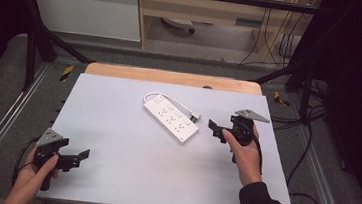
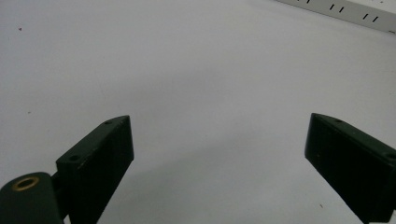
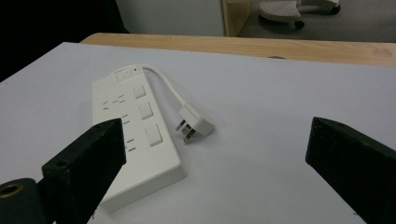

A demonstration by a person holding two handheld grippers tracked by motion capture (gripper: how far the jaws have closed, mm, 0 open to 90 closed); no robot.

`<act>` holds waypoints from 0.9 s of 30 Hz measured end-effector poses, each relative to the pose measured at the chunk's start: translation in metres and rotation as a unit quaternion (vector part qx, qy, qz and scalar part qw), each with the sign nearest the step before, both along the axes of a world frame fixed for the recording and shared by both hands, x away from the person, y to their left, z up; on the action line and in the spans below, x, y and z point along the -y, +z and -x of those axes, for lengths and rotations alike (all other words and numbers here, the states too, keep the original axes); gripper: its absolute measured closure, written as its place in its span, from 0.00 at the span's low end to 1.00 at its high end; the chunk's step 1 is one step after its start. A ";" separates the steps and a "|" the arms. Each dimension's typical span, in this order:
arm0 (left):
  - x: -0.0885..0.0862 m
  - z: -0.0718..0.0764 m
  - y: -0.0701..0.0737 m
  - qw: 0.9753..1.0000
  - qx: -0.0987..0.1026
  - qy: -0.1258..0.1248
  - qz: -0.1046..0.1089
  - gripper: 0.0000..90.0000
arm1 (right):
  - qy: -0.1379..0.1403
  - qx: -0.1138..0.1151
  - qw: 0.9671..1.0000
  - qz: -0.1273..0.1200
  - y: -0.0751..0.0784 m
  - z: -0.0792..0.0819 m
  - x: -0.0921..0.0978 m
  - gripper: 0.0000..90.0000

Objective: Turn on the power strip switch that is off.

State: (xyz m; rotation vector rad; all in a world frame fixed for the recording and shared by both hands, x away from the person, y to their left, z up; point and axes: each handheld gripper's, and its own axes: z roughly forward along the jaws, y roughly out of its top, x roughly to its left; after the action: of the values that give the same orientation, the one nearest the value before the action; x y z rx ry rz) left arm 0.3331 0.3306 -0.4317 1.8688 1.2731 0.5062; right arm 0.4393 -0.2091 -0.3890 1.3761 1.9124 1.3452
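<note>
A white power strip [image 1: 171, 117] lies slantwise in the middle of the light grey mat [image 1: 115, 141]. Its short cable curls round to a white plug [image 1: 194, 116] lying beside it. In the right gripper view the strip [image 3: 135, 135] and the plug [image 3: 195, 123] lie just ahead of the jaws. My right gripper [image 1: 215, 129] is open, just right of the strip's near end, with nothing between its jaws. At the mat's near left corner my left gripper [image 1: 81, 157] is open and empty, well away from the strip. The strip's edge [image 2: 341, 9] shows at the top right of the left gripper view.
The mat covers a wooden table [image 1: 171, 77] whose far edge shows bare. Black frame posts [image 1: 30, 52] stand at both sides. Cables [image 1: 305, 194] trail over the floor on the right. A wooden desk [image 1: 203, 8] and a white cabinet [image 1: 87, 7] stand beyond.
</note>
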 end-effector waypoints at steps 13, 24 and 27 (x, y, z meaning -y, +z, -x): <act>0.000 0.000 0.000 1.000 -0.001 -0.001 0.002 0.09 | -0.020 0.018 1.000 -0.001 -0.008 0.026 0.025 0.06; 0.000 0.000 0.000 1.000 0.000 0.000 0.003 0.09 | -0.034 0.016 0.999 -0.006 -0.023 0.048 0.046 0.06; 0.000 0.000 0.000 1.000 -0.001 0.000 0.004 0.09 | -0.036 0.015 0.999 -0.003 -0.026 0.054 0.050 0.06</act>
State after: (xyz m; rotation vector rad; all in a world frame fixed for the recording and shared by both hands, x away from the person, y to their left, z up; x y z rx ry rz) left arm 0.3335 0.3308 -0.4317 1.8628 1.2744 0.4996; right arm 0.3857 -0.2592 -0.4153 1.4069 1.8235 1.3295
